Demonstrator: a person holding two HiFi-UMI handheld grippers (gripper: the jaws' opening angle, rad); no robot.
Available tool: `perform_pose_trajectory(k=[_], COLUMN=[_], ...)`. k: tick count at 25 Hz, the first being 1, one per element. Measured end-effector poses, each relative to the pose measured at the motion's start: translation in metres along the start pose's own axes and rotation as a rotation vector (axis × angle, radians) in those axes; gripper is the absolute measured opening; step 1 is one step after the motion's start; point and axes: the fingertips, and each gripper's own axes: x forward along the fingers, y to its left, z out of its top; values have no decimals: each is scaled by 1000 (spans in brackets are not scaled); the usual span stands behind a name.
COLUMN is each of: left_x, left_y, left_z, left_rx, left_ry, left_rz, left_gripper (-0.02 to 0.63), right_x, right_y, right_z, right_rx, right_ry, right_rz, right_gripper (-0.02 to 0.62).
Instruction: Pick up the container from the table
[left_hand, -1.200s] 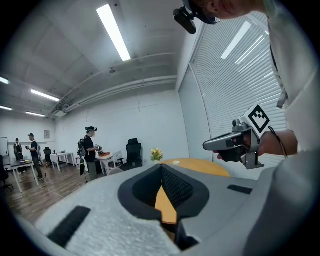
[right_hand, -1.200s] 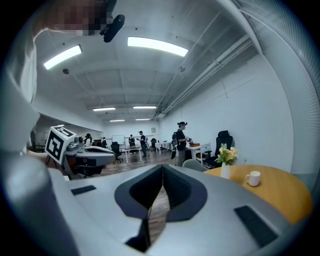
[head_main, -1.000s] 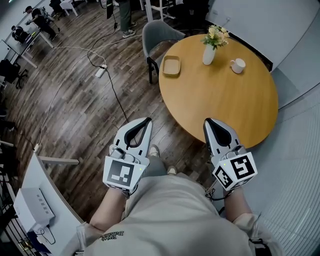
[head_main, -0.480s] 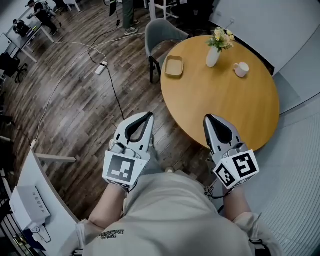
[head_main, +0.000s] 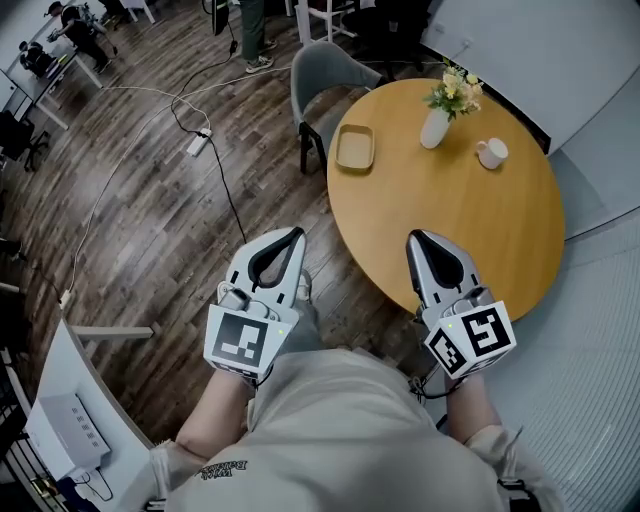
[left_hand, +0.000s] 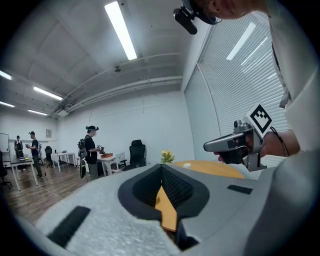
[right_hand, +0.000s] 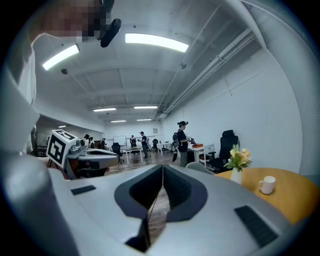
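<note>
The container (head_main: 355, 147) is a shallow tan square tray near the far left edge of the round wooden table (head_main: 480, 230). Both grippers are held close to my body, well short of it. My left gripper (head_main: 292, 236) hangs over the floor left of the table, jaws closed on nothing. Over the table's near edge my right gripper (head_main: 415, 238) is also shut and empty. The left gripper view shows its jaws (left_hand: 161, 172) meeting, and the right gripper view shows the same (right_hand: 162, 170). Neither gripper view shows the container.
A white vase of flowers (head_main: 437, 125) and a white mug (head_main: 491, 152) stand on the far side of the table. A grey chair (head_main: 325, 68) sits behind the container. Cables and a power strip (head_main: 196, 146) lie on the wooden floor. People stand by desks (right_hand: 181, 142) farther off.
The table and its objects have slid slightly right and lower in the head view, so I have drawn a little closer. Both grippers keep the same pose, still shut.
</note>
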Motion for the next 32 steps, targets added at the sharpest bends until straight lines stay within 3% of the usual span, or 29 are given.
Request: perform_pose_trajectory(k=[17, 23, 32], left_x=[122, 161, 195], left_y=[115, 160, 205], left_z=[6, 5, 8], left_rx=[15, 75, 71], left_ry=[6, -14, -41], left_rz=[-168, -239, -301], left_gripper=[20, 20, 20], right_x=[146, 197, 241], right_y=[-47, -61, -74], right_z=[30, 41, 56], right_rx=[14, 11, -5], right_ry=[31, 33, 19], right_rz=[-128, -191, -275], right_gripper=[31, 31, 31])
